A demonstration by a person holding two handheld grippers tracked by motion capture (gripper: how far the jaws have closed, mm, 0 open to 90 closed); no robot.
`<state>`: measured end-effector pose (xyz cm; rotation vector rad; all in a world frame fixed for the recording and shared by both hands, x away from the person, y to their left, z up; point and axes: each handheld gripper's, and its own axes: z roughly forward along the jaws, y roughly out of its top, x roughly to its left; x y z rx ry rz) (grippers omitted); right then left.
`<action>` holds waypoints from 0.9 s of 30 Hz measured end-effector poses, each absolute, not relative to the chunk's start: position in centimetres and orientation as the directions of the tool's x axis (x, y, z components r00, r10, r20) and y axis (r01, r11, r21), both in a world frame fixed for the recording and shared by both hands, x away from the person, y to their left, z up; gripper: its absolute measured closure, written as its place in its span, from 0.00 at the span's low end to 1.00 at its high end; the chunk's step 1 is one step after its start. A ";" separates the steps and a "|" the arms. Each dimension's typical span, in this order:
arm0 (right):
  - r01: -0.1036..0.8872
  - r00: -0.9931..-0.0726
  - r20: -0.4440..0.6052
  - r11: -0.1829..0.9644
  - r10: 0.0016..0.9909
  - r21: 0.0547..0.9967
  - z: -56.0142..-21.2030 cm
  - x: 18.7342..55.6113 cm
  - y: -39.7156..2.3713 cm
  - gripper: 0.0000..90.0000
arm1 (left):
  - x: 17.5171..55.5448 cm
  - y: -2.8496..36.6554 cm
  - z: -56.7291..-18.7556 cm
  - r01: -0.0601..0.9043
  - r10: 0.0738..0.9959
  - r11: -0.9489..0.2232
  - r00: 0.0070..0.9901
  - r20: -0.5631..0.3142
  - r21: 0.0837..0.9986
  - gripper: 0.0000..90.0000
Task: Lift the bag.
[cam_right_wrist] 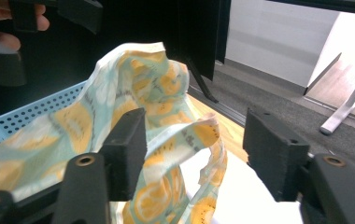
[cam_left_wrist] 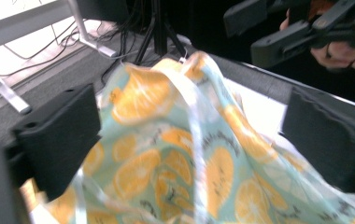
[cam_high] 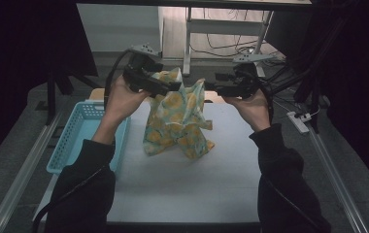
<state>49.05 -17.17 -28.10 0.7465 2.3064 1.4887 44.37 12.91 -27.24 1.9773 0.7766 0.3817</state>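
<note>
Your left gripper (cam_high: 173, 88) and right gripper (cam_high: 210, 87) hold up the orange-print cloth (cam_high: 176, 121) above the worktop's (cam_high: 182, 184) far edge. Both grippers' jaws are spread wide, so I cannot tell what pinches it. A blue basket (cam_high: 83, 131) sits at the worktop's left edge.

Dim high view w/ dark edges; left gripper view blurry.

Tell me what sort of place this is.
Likely a lab or data-recording workstation, not a home: a white work table with metal rails, dark curtains around it, loose cables and a power strip on the grey floor, and a person working an orange-print cloth with handheld grippers.
</note>
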 end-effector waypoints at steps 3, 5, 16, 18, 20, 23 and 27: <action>0.267 -0.822 0.037 0.327 0.568 0.907 -28.6 48.9 -17.4 0.36 | 44.0 13.4 -27.8 0.374 0.658 -0.353 0.751 -0.057 0.858 0.00; 0.266 -0.820 0.038 0.323 0.571 0.908 -28.8 48.8 -17.6 0.33 | 43.7 13.8 -28.2 0.373 0.660 -0.343 0.749 -0.061 0.862 0.00; 0.274 -0.828 0.035 0.351 0.559 0.895 -30.6 47.6 -17.9 0.20 | 41.7 16.7 -30.1 0.401 0.690 -0.324 0.720 -0.076 0.857 0.00; 0.277 -0.832 0.039 0.352 0.554 0.894 -31.0 47.3 -17.9 0.20 | 41.3 17.3 -30.5 0.400 0.690 -0.313 0.719 -0.083 0.861 0.00; 0.274 -0.835 0.037 0.357 0.548 0.893 -31.4 47.0 -18.0 0.18 | 40.9 17.8 -30.9 0.399 0.687 -0.315 0.722 -0.083 0.861 0.00; 0.276 -0.839 0.042 0.357 0.543 0.892 -31.9 46.6 -18.1 0.15 | 40.3 18.4 -31.5 0.400 0.687 -0.323 0.723 -0.079 0.858 0.00; 0.274 -0.840 0.034 0.368 0.542 0.888 -32.7 45.9 -18.3 0.12 | 39.6 18.9 -32.6 0.413 0.674 -0.322 0.732 -0.100 0.852 0.00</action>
